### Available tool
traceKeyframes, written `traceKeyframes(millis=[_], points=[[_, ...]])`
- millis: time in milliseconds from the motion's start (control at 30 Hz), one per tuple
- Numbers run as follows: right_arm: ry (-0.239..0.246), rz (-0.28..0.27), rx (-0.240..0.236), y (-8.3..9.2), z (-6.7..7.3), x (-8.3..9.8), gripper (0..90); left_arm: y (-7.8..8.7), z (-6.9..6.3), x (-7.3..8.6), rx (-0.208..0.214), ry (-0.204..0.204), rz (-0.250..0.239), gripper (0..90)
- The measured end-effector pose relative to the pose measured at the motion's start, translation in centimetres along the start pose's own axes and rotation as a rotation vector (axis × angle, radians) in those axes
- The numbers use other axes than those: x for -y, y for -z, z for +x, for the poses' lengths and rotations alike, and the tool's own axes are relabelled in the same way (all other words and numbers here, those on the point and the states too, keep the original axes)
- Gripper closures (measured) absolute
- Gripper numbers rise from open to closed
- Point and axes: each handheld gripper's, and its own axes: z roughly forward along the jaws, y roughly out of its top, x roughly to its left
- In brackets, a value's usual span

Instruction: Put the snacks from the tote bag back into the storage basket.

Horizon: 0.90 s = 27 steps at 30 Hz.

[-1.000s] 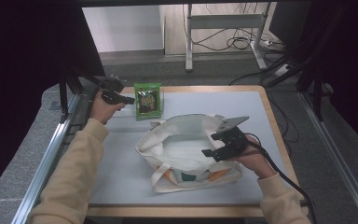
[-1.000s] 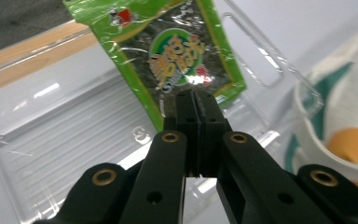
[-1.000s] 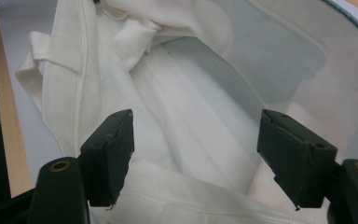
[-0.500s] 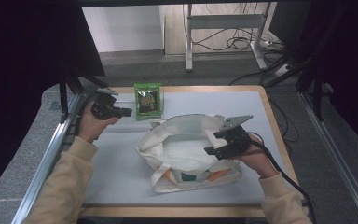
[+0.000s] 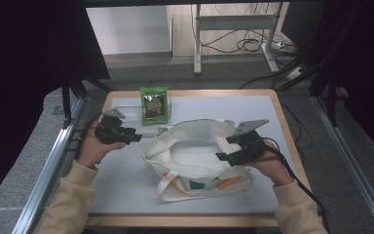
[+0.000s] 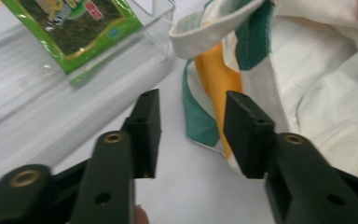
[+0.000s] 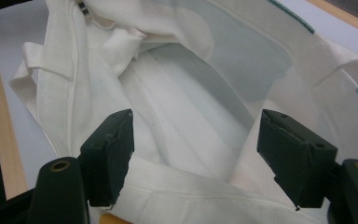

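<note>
On the grey mat of the table (image 5: 126, 195) a white tote bag (image 5: 195, 156) lies near the middle, its mouth gaping upward and its long axis running roughly from the person's left to right. Its printed side, with orange and green patches, faces the near edge, and a handle loop trails toward the near left.

The right hand-held gripper (image 5: 222, 149) sits at the bag's right rim. In the right gripper view its jaws stand wide apart over the rim, the cloth edge passing beneath them and the pale inside of the bag ahead; whether the pads touch the cloth I cannot tell.

The left hand-held gripper (image 5: 135, 138) hangs just left of the bag and points toward it. Its jaws have just been opening and now stand spread, nothing between them; in the left gripper view they frame bare mat, with the bag's green and orange edge beyond.

A green snack packet (image 5: 154, 104) stands upright in a clear holder (image 6: 135, 51) behind the bag's left end, near the table's far edge.

Open mat lies left of the bag and along the near edge; on the right the bag comes closer to the table's wooden border.
</note>
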Motion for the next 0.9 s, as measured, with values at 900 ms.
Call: traceKeyframes(millis=[900], points=[[-0.009, -0.027, 0.019, 0.7, -0.5, 0.3, 27.4, -0.6, -0.8, 1.1, 0.030, 0.002, -0.010, 44.7]])
